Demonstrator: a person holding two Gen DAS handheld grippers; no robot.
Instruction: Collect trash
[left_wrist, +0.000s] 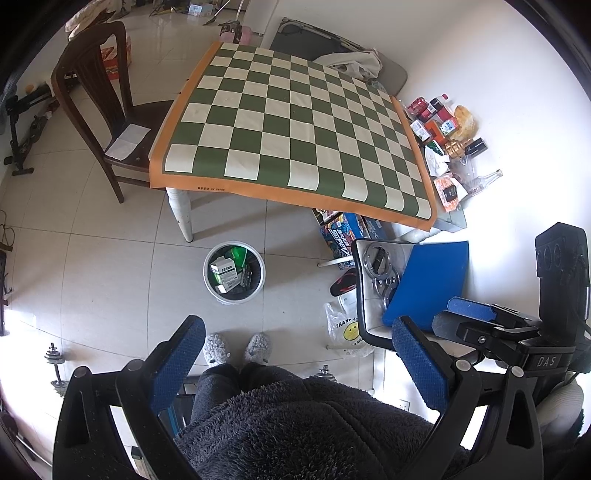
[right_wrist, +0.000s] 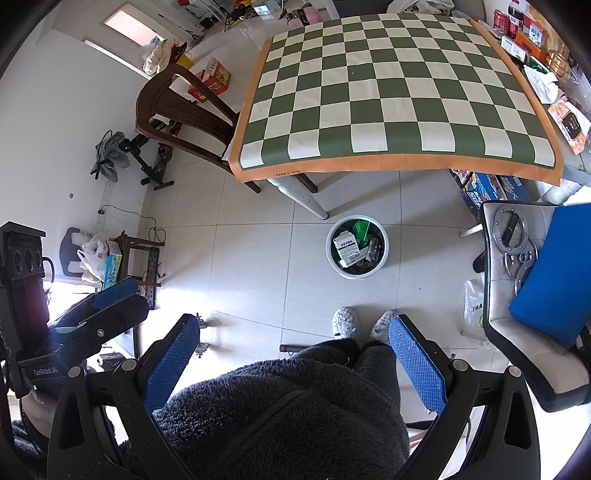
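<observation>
A white trash bin (left_wrist: 234, 272) stands on the tiled floor in front of the table; it also shows in the right wrist view (right_wrist: 357, 246). It holds a white carton (right_wrist: 346, 248), a green item and dark packaging. The table (left_wrist: 291, 122) with a green-and-white checkered cloth is bare on top; it also shows in the right wrist view (right_wrist: 388, 88). My left gripper (left_wrist: 299, 332) is open and empty, held high over the floor. My right gripper (right_wrist: 295, 332) is open and empty too. The right gripper's body (left_wrist: 517, 332) shows at the right of the left wrist view.
A wooden chair (left_wrist: 107, 103) stands left of the table. Packaged goods and bottles (left_wrist: 447, 147) lie along the table's right side. A white chair (right_wrist: 532, 295) holds a blue board and metal rings. Boxes (left_wrist: 343, 232) sit under the table. A plastic bag (left_wrist: 347, 332) lies on the floor.
</observation>
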